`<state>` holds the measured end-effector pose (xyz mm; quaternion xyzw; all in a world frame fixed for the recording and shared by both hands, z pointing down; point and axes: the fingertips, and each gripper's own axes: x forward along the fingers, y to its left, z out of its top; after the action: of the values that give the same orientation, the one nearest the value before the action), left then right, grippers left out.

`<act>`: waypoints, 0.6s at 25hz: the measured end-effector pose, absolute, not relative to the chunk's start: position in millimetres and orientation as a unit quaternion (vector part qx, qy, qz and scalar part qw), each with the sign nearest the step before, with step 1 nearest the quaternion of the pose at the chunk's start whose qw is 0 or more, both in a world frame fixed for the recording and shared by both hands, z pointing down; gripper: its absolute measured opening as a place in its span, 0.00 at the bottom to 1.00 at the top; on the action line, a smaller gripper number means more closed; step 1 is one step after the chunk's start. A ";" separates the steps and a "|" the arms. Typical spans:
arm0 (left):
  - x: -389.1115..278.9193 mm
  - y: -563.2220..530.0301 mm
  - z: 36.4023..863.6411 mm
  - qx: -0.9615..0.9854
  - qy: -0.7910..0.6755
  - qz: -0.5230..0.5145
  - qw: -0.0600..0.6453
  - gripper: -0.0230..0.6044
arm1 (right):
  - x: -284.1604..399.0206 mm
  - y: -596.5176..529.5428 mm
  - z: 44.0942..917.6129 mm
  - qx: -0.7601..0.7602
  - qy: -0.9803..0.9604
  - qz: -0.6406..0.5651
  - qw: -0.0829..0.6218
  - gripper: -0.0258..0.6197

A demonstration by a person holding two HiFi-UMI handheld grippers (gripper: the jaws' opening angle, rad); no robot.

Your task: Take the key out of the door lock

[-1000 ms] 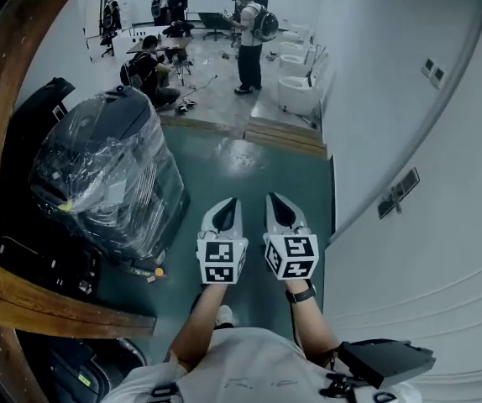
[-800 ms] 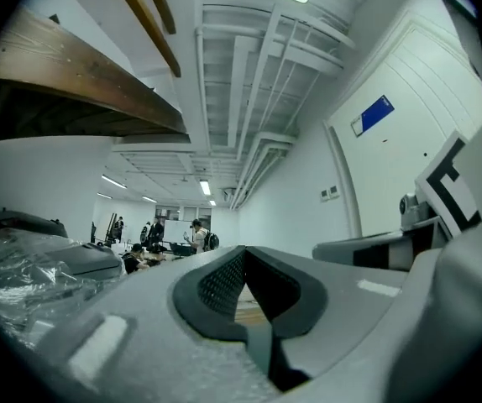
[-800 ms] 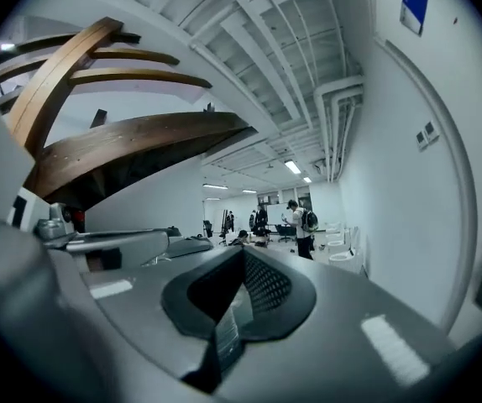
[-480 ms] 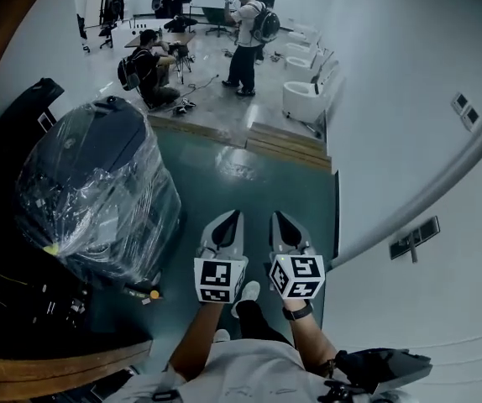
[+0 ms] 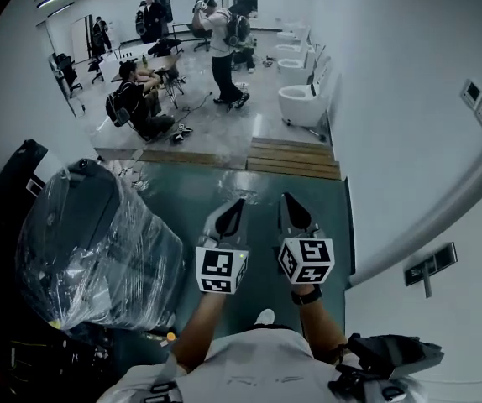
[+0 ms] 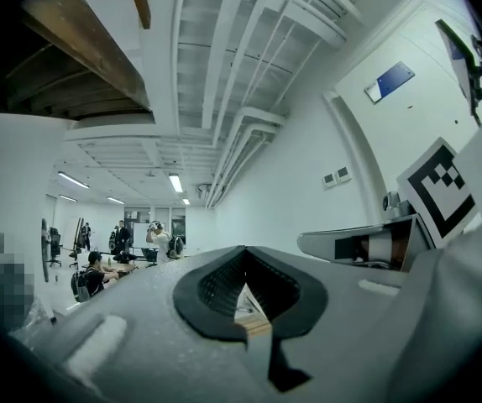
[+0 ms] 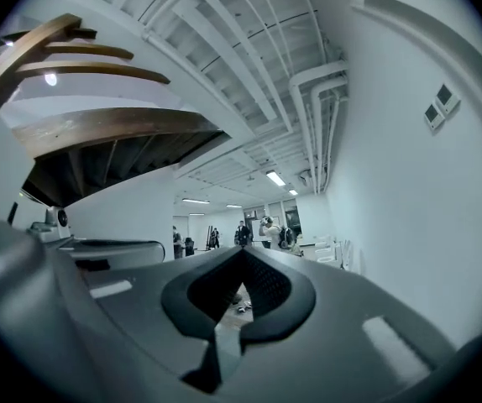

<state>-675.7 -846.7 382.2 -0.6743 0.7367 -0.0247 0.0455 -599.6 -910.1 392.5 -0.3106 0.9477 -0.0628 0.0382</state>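
Key and door lock appear in none of the three views, so their place cannot be told.

In the head view the left hand-held gripper [image 5: 234, 208] and the right hand-held gripper [image 5: 290, 206] are held out side by side, near each other but apart, both pointing ahead over a green floor [image 5: 224, 179]. Each carries its marker cube at the back: left cube [image 5: 221, 269], right cube [image 5: 306, 260]. A dark wristwatch [image 5: 306, 295] sits on the right wrist.

Both are clenched on nothing. In the left gripper view the black pads [image 6: 216, 288] meet at the tip and again near the camera, with only floor showing through the small loop between them. The right gripper view shows the same: the pads [image 7: 279, 292] are closed together, and only distant floor shows through the gap.

To the left of the grippers stands a bulky dark object wrapped in clear plastic film [image 5: 90, 250]. A white wall [image 5: 409, 82] runs along the right side, with two small wall panels [image 5: 479, 103] high up and a dark plate [image 5: 430, 264] lower down. Ahead, the green floor ends at a low wooden step [image 5: 296, 156]. Beyond it lies a grey-floored room with white toilets [image 5: 301, 103] along the right wall, a standing person with a backpack [image 5: 222, 44] and a seated person [image 5: 132, 103].
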 end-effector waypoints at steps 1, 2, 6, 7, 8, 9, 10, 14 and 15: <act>-673.7 -866.4 379.5 -0.678 0.733 -0.024 0.045 0.04 | -592.7 -929.0 390.3 -0.318 0.945 -0.063 0.042 0.04; -669.6 -886.8 377.8 -0.684 0.728 -0.022 0.045 0.04 | -583.2 -947.4 388.9 -0.328 0.941 -0.062 0.047 0.04; -618.6 -977.0 391.3 -0.736 0.676 -0.023 0.035 0.04 | -520.2 -1017.8 397.4 -0.385 0.919 -0.055 0.063 0.04; -598.2 -999.0 399.1 -0.753 0.657 -0.025 0.027 0.04 | -499.6 -1032.3 402.8 -0.399 0.913 -0.051 0.064 0.04; -575.9 -1019.1 406.9 -0.771 0.636 -0.025 0.019 0.04 | -476.9 -1043.9 408.4 -0.416 0.906 -0.046 0.064 0.04; -551.6 -1037.0 413.5 -0.792 0.610 -0.022 0.013 0.04 | -451.9 -1052.4 413.5 -0.440 0.895 -0.040 0.064 0.04; -525.3 -1052.4 418.2 -0.814 0.580 -0.017 0.010 0.04 | -425.4 -1058.0 417.8 -0.470 0.880 -0.034 0.063 0.04; -409.5 -1085.4 425.9 -0.894 0.449 -0.003 0.001 0.04 | -317.0 -1055.5 422.8 -0.590 0.806 -0.018 0.050 0.04; -380.3 -1087.6 428.5 -0.910 0.415 -0.006 -0.002 0.04 | -290.7 -1051.1 422.6 -0.617 0.785 -0.018 0.051 0.04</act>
<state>-380.3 -1087.6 428.5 -0.9096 0.4154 -0.0059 -0.0016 -290.7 -1051.1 422.6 -0.6170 0.7851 -0.0177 0.0513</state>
